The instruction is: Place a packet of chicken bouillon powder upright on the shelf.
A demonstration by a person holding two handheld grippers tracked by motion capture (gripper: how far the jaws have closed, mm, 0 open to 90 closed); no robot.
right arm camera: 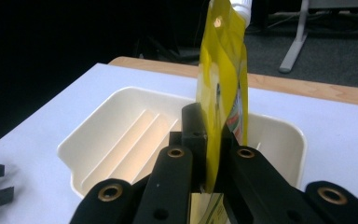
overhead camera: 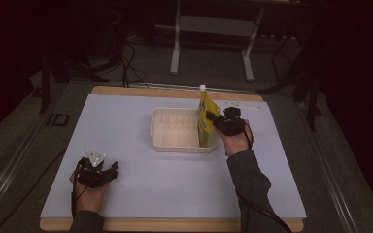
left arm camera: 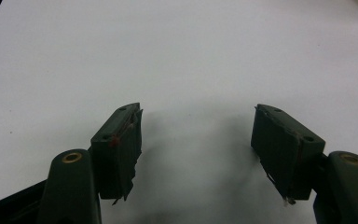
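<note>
The right gripper (right arm camera: 213,163) has its jaws clamped flat on the yellow pouch (right arm camera: 223,88), held upright with its white cap above them and its lower end inside the cream tray (right arm camera: 121,135) below. To set it well, I would lower it straight, then release. The left gripper (left arm camera: 196,140) rests with jaws apart and empty on the desk (left arm camera: 191,56).

Desk (overhead camera: 141,194): pale blue-grey mat over a wooden top, wood edge showing at front & back. On it, toward the back right, a cream ribbed tray (overhead camera: 175,128) sits flat. Left claw (overhead camera: 108,171) rests on the mat near the front-left corner.
</note>
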